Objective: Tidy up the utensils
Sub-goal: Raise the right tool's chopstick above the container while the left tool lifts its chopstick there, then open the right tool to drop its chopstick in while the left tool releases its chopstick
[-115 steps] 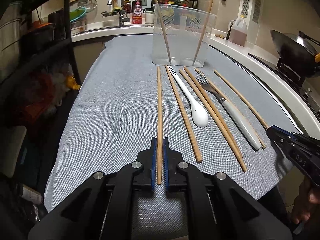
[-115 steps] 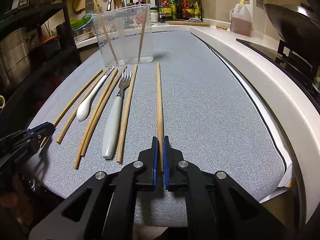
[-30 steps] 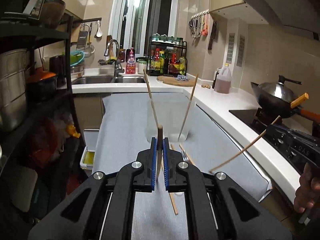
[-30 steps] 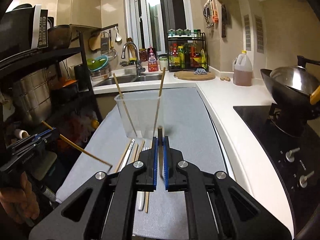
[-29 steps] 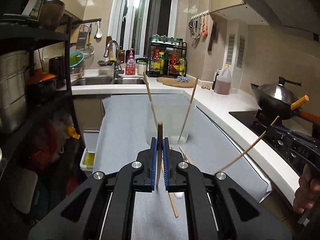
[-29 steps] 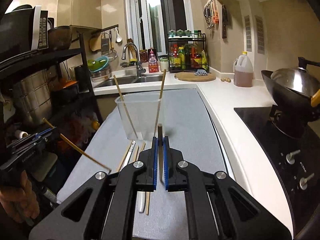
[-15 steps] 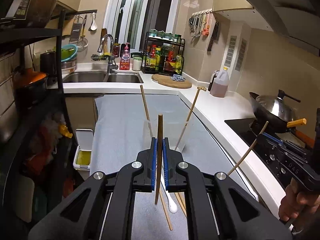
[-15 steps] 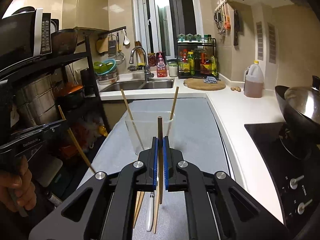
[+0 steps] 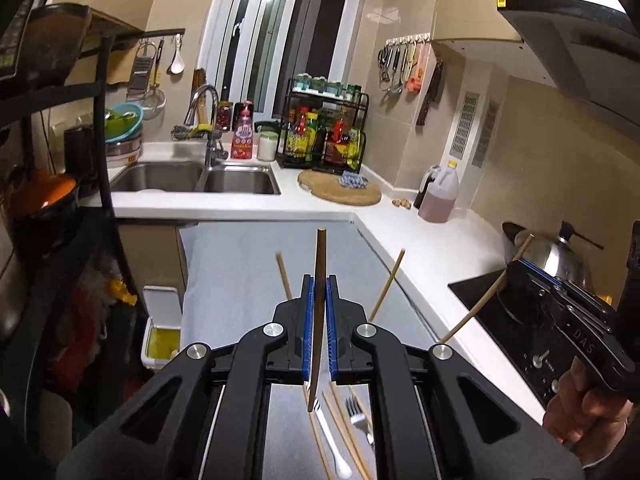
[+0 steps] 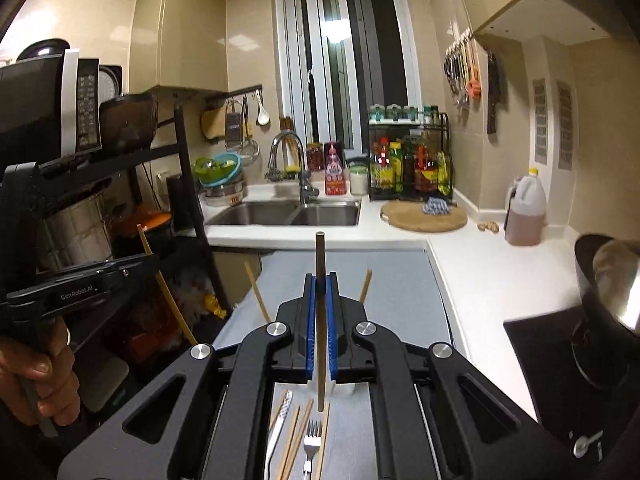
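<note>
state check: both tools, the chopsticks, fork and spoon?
left tool: shut on a chopstick, held upright
right tool: shut on a chopstick, held upright
fork: lying on the mat
spoon: lying on the mat
loose chopsticks: lying on the mat

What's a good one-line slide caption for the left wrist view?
Left gripper lifts a clamped chopstick above the gray mat, where a fork, a spoon and other chopsticks lie.

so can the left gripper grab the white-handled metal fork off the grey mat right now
Probably not as things stand. The left gripper is shut on a brown wooden chopstick and is held well above the grey mat, where the white-handled metal fork lies. It would have to drop the chopstick first.
</note>
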Demonstrator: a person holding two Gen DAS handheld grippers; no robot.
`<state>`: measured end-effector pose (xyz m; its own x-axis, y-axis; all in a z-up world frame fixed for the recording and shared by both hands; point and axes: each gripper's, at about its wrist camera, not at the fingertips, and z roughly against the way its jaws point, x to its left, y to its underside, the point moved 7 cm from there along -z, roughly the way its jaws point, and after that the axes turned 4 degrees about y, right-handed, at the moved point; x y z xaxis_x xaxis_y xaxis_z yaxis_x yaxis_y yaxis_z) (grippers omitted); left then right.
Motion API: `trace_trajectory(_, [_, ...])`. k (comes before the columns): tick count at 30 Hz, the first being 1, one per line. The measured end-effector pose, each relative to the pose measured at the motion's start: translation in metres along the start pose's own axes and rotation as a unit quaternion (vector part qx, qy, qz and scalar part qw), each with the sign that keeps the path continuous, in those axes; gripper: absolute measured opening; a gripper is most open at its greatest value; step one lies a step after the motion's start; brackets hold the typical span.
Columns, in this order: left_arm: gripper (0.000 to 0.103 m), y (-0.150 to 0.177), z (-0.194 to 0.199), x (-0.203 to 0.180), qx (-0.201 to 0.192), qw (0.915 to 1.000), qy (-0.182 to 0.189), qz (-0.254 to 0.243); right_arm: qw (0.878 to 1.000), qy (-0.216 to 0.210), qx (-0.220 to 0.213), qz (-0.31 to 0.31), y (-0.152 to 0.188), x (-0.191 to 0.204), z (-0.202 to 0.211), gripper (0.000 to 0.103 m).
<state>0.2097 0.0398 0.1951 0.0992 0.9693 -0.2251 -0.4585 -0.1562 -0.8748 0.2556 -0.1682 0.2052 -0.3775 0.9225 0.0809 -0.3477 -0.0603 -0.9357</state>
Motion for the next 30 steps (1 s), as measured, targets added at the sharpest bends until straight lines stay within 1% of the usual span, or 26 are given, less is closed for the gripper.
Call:
trace_trajectory(2, [0.006,-0.020,-0.004,-0.002,-0.012,0.9999,0.000,-0.004,1.000,0.000,-0.011,0.005,-0.019,0.002,-0.007,0.005])
trace_trajectory(7, [0.006,-0.053,-0.019,-0.007,-0.032,0.9994,0.006,-0.009,0.999,-0.009,-0.040,0.008,-0.053,0.006,-0.029,0.005])
trace_trajectory(10, [0.006,-0.066,-0.033,-0.006,-0.046,0.9989,0.006,-0.010,0.999,-0.005,-0.049,0.007,-0.061,0.005,-0.044,0.005])
trace_trajectory(12, [0.006,-0.068,-0.050,-0.003,-0.042,0.9991,0.008,-0.004,0.999,-0.006,-0.048,-0.001,-0.060,0.003,-0.057,0.005])
trace_trajectory(16, [0.006,-0.057,-0.079,0.005,-0.026,0.9997,0.002,-0.002,1.000,-0.006,-0.030,-0.008,-0.041,-0.003,-0.086,0.005])
trace_trajectory(20, [0.006,-0.030,-0.109,0.011,0.008,1.0000,0.000,-0.002,1.000,-0.008,-0.005,-0.007,-0.015,-0.006,-0.107,0.005])
trace_trajectory(25, [0.006,-0.008,-0.128,0.017,0.035,0.9994,-0.004,-0.003,1.000,-0.008,0.025,-0.007,0.014,-0.008,-0.127,0.005])
trace_trajectory(30, [0.006,0.004,-0.135,0.018,0.049,0.9987,-0.006,-0.007,0.999,-0.007,0.044,-0.004,0.033,-0.006,-0.134,0.005])
